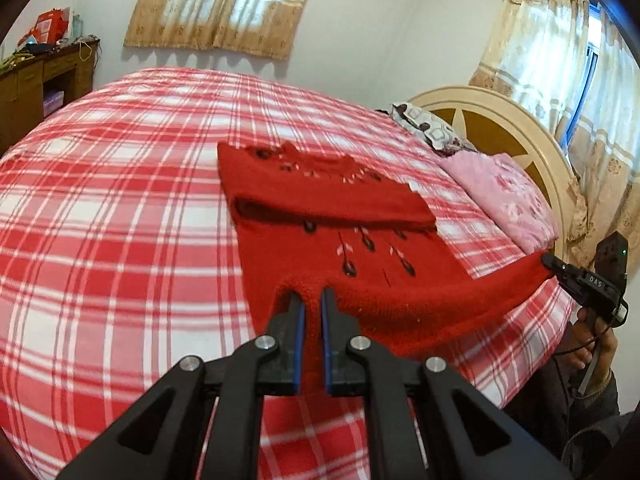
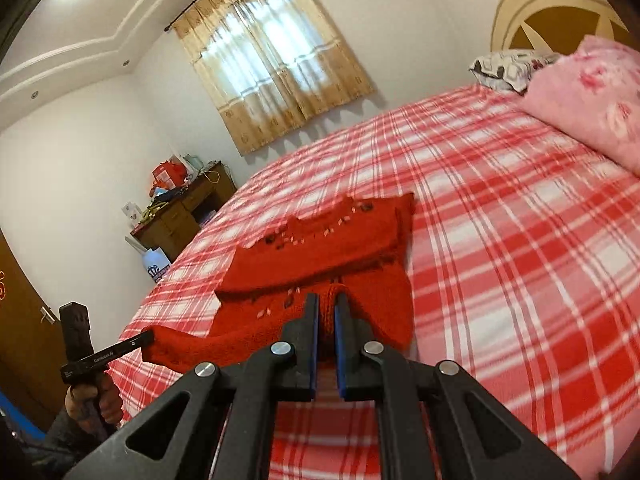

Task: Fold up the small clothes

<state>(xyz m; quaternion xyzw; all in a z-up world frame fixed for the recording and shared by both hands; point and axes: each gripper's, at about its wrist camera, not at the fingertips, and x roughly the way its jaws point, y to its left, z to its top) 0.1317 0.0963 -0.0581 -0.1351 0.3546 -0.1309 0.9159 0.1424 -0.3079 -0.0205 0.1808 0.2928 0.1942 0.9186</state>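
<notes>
red knit sweater [image 1: 328, 216]: fuzzy, half-folded | plaid bedspread [image 1: 120, 200] | left hand-held gripper [image 1: 313, 296], right hand-held gripper [image 2: 326, 300]: both clamped on hem

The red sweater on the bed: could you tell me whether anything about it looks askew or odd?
Nothing damaged. The red sweater lies with its sleeves folded across, and its near hem is lifted off the plaid bedspread, one corner pinched in each hand-held gripper.

Checked red-and-white bedspread [image 1: 120, 208] covers the bed. A pink pillow [image 1: 508, 196] lies by the cream headboard [image 1: 516, 120], a patterned pillow [image 1: 428, 124] beside it. Beige curtains [image 1: 224, 4] hang over the window. A cluttered wooden desk [image 2: 188, 208] stands against the wall.
</notes>
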